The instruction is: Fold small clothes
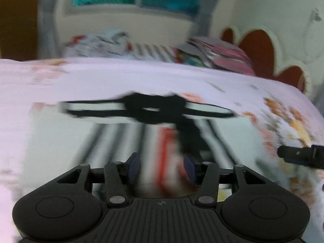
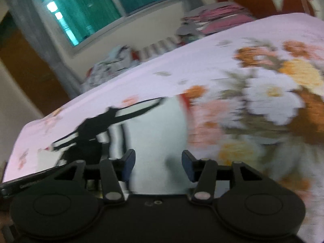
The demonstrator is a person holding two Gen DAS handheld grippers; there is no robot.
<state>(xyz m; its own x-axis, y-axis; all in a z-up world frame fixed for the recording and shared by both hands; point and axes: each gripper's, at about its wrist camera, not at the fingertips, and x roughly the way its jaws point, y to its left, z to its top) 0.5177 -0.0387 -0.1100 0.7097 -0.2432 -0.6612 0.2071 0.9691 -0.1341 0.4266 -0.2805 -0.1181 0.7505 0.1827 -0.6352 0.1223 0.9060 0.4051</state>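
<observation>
two grippers, fingers apart: left (image 1: pixel 162 169), right (image 2: pixel 158 166) | one white garment (image 1: pixel 113 139) | one floral bed (image 1: pixel 121 77)

I see a bed covered with a pale pink floral sheet (image 2: pixel 253 46), orange, white and yellow blooms printed on it. Behind it a cream wall (image 1: pixel 125 24) with a window (image 2: pixel 81 10), teal curtain across it, bright spots of light on the glass. Headboard (image 1: pixel 261 46) is cream with dark red arched panels. Brown wooden door or cupboard (image 2: pixel 26 68) at left. All blurred.
</observation>
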